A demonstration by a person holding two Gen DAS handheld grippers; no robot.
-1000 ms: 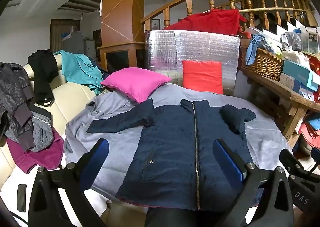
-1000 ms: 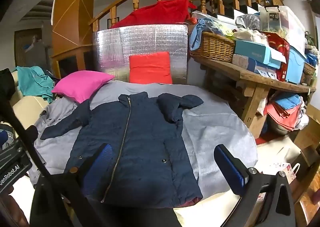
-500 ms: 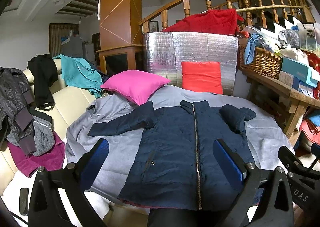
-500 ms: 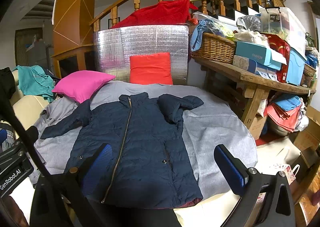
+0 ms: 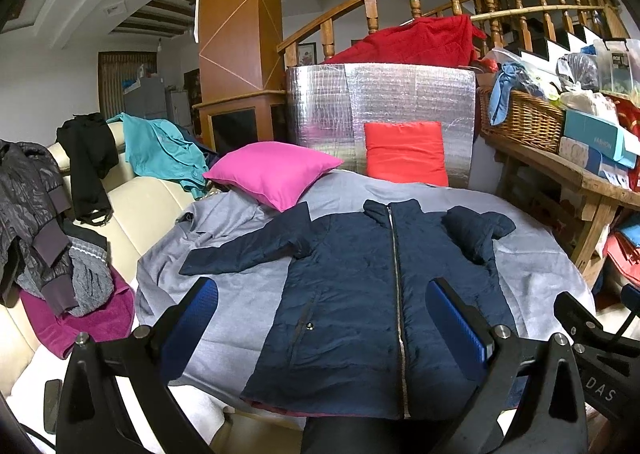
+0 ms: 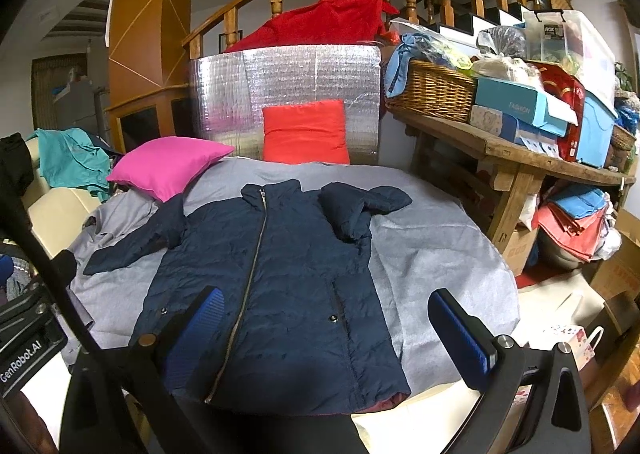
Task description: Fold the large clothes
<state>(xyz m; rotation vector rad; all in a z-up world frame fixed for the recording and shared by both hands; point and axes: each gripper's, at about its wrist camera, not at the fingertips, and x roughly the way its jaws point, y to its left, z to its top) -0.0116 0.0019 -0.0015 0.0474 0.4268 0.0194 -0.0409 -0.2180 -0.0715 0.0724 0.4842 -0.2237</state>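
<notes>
Left wrist: left gripper (image 5: pixel 320 318) spread wide, empty, above hem of navy jacket (image 5: pixel 360 294); jacket flat, zipped, on grey sheet (image 5: pixel 224 294).
Right wrist: right gripper (image 6: pixel 332 328) likewise spread, empty; right sleeve (image 6: pixel 360 202) folded inward, pink pillow (image 6: pixel 168 166) beside other sleeve.

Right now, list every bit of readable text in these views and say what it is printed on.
"FASHION": on the side of the light blue box on the wooden table.
"GenRobot.AI": on the left tongs body, seen from the right wrist view.
"DAS": on the right tongs body, seen from the left wrist view; cut off.
Label on the clear plastic bin: too blurred to read.
</notes>
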